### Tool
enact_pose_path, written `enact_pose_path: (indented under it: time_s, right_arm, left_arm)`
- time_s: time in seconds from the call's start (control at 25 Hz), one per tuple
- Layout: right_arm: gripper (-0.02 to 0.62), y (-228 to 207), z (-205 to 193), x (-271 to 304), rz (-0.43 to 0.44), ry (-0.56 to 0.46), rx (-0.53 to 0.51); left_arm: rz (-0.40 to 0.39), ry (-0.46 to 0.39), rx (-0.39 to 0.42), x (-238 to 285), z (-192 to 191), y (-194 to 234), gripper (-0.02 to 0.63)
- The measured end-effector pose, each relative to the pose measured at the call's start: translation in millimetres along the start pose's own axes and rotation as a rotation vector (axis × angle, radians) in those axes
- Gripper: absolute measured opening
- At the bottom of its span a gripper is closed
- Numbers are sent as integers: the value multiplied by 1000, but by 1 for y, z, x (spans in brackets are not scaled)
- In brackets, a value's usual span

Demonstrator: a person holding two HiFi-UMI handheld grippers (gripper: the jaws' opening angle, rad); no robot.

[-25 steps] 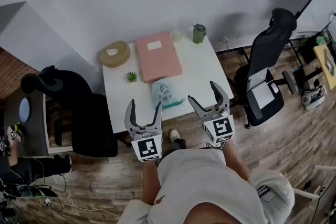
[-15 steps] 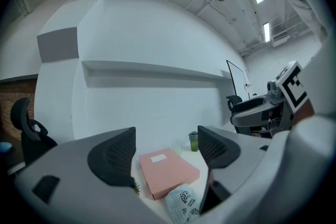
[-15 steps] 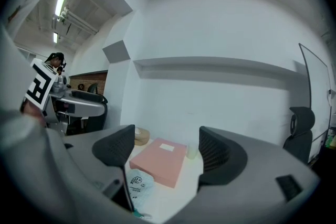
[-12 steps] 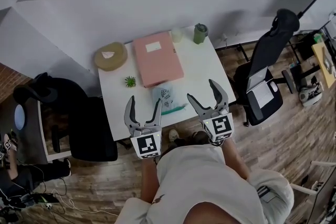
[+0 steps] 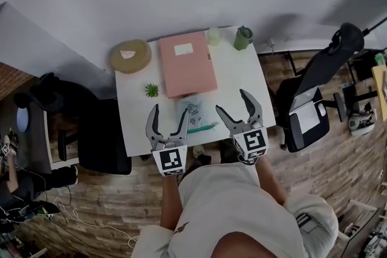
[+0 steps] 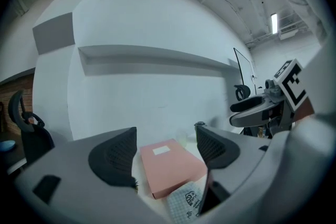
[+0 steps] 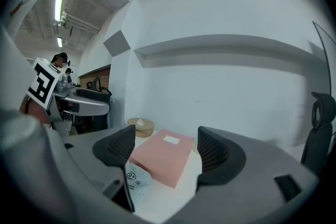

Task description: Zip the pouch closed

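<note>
The pale, printed plastic pouch [image 5: 191, 109] with a teal zip edge lies flat near the front edge of the white table [image 5: 133, 99], at 6 o'clock from the flat pink cardboard box [image 5: 186, 63]; whether the two touch I cannot tell. The left gripper [image 5: 169, 113] hovers at the pouch's 8 o'clock and the right gripper [image 5: 232, 103] at its 3 o'clock — both with jaws wide apart, holding nothing.
</note>
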State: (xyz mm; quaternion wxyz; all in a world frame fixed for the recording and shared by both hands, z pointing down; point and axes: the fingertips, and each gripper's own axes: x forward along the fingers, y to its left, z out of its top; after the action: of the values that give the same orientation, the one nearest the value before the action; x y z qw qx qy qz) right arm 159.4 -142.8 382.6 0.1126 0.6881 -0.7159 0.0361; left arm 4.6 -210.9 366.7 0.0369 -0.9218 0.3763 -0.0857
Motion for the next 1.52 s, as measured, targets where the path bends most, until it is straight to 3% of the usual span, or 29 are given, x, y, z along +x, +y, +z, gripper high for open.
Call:
enact_pose_path:
  time_s: [0.48,0.8,1.08,1.52]
  right_arm:
    - [351,-18,-52,31,248,106,-30]
    - [285,1,-98,34,484,196,-86]
    - [241,18,-150,27,655,286,-136]
    - [180,34,-213,6,830,398,-226]
  left_arm:
    - [156,155,-48,20,-57,-20,339]
    - [234,271,-98,13,-101,-48,307]
    - [270,367,-138,4,-143,-77,270]
    - [264,485,-216,-9,-205,-134,228]
